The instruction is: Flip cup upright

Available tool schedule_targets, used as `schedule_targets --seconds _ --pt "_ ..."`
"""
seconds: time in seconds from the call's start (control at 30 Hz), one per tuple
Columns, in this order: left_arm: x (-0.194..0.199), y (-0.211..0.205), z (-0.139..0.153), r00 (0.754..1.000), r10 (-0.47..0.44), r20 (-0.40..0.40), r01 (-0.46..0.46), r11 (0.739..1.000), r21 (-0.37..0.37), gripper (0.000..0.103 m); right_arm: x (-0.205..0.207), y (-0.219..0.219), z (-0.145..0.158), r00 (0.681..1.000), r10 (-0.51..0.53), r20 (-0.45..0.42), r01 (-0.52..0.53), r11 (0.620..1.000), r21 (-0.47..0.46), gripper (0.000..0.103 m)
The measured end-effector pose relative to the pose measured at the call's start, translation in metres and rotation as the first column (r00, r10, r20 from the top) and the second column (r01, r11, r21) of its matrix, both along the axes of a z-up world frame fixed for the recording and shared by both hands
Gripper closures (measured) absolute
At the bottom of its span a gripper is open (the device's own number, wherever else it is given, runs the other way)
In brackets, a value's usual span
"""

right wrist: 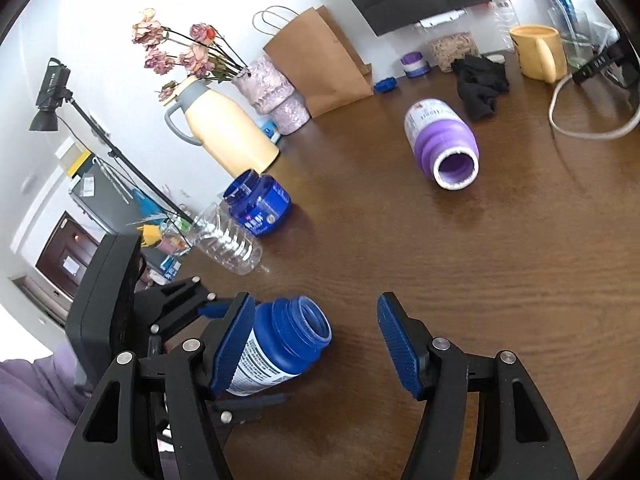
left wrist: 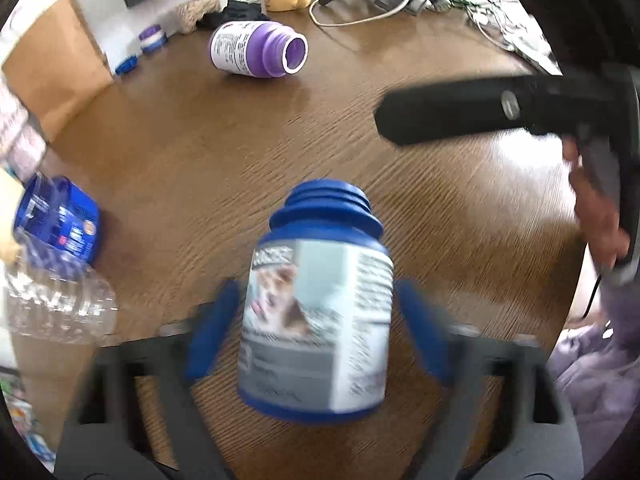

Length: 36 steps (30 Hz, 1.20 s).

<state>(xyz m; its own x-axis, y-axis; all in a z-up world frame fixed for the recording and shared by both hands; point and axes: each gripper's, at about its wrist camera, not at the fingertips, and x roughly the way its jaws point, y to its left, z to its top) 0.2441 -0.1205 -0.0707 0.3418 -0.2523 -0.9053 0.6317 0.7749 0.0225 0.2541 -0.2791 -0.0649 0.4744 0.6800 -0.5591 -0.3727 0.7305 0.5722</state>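
Gripping the blue bottle [left wrist: 316, 304] between blue pads [left wrist: 214, 332], left gripper [left wrist: 316, 328] clamped on its labelled body, neck pointing away and up in the blurred left wrist view. Seen from the right wrist view, same blue bottle [right wrist: 280, 344] tilted, open mouth up and to the right, base low toward the left gripper [right wrist: 224, 336], probably just off the wooden table [right wrist: 460, 260], though hard to say through the blur. Right gripper [right wrist: 316, 340] spread wide, nothing between its fingers [right wrist: 400, 348], hovering just beside the bottle. Right gripper [left wrist: 460, 110] also showing as a dark bar across the left wrist view, held in a hand [left wrist: 596, 208]. Further back, purple bottle [right wrist: 442, 142] lying on its side, open mouth toward the camera. Short blue jar [right wrist: 258, 200] standing by a clear plastic bottle [right wrist: 226, 242] lying on its side at the table's edge. Yellow jug [right wrist: 224, 128], dried flowers [right wrist: 184, 48], brown paper bag [right wrist: 320, 64], yellow mug [right wrist: 538, 52] and black cloth [right wrist: 482, 84] along the far side.
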Motion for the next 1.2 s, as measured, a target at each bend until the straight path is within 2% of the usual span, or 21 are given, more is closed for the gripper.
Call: schedule_targets --seconds 0.13,0.17,0.23,0.37,0.47,0.63,0.7,0.77,0.83,0.93,1.03,1.17,1.2 --pt "-0.001 0.007 0.005 0.996 0.085 0.017 -0.084 0.995 -0.055 0.042 -0.005 -0.001 -0.007 0.999 -0.021 -0.034 0.021 1.0 0.005 0.036" --pt "-0.005 0.013 0.013 0.994 0.103 0.042 -0.098 0.989 -0.107 0.042 -0.007 -0.002 -0.008 0.999 -0.02 -0.042 0.021 1.0 0.023 0.035" --pt "-0.017 0.02 0.025 0.989 0.125 0.076 -0.111 0.98 -0.164 0.042 -0.012 -0.002 -0.009 0.999 -0.006 -0.053 0.01 0.998 0.065 0.036" --pt "-0.036 0.024 0.043 0.973 0.151 0.176 -0.112 0.97 -0.214 0.042 -0.015 0.008 -0.003 0.999 0.033 -0.026 -0.029 0.986 0.166 0.035" --pt "-0.039 0.034 0.049 0.963 0.177 0.204 -0.12 0.957 -0.263 0.042 -0.01 0.017 0.001 0.997 0.067 -0.026 -0.058 0.965 0.256 0.036" --pt "-0.045 0.044 0.05 0.949 0.187 0.252 -0.104 0.945 -0.309 0.042 0.005 0.038 -0.009 0.971 0.199 -0.13 -0.126 0.897 0.424 0.034" --pt "-0.045 0.047 0.05 0.944 0.197 0.265 -0.107 0.942 -0.319 0.042 0.009 0.048 -0.013 0.965 0.212 -0.154 -0.126 0.89 0.437 0.035" --pt "-0.038 0.052 0.048 0.948 0.212 0.238 -0.122 0.93 -0.346 0.042 0.012 0.054 -0.011 0.967 0.201 -0.157 -0.121 0.902 0.415 0.036" --pt "-0.033 0.057 0.047 0.951 0.229 0.209 -0.139 0.918 -0.372 0.042 0.012 0.062 -0.003 0.975 0.187 -0.118 -0.133 0.922 0.365 0.036" --pt "-0.018 0.063 0.043 0.952 0.257 0.164 -0.181 0.91 -0.372 0.038 0.016 0.077 0.012 0.986 0.157 -0.056 -0.143 0.97 0.197 0.036" --pt "-0.012 0.073 0.043 0.935 0.319 0.157 -0.239 0.891 -0.385 0.027 0.025 0.09 0.029 0.99 0.141 0.027 -0.142 0.988 0.062 0.036" --pt "-0.001 0.095 0.045 0.909 0.398 0.122 -0.318 0.853 -0.413 0.023 0.059 0.105 0.049 0.983 0.095 0.159 -0.081 0.993 -0.09 0.036" --pt "0.001 0.1 0.046 0.902 0.417 0.112 -0.338 0.844 -0.417 0.019 0.07 0.11 0.05 0.981 0.086 0.172 -0.063 0.989 -0.133 0.036"
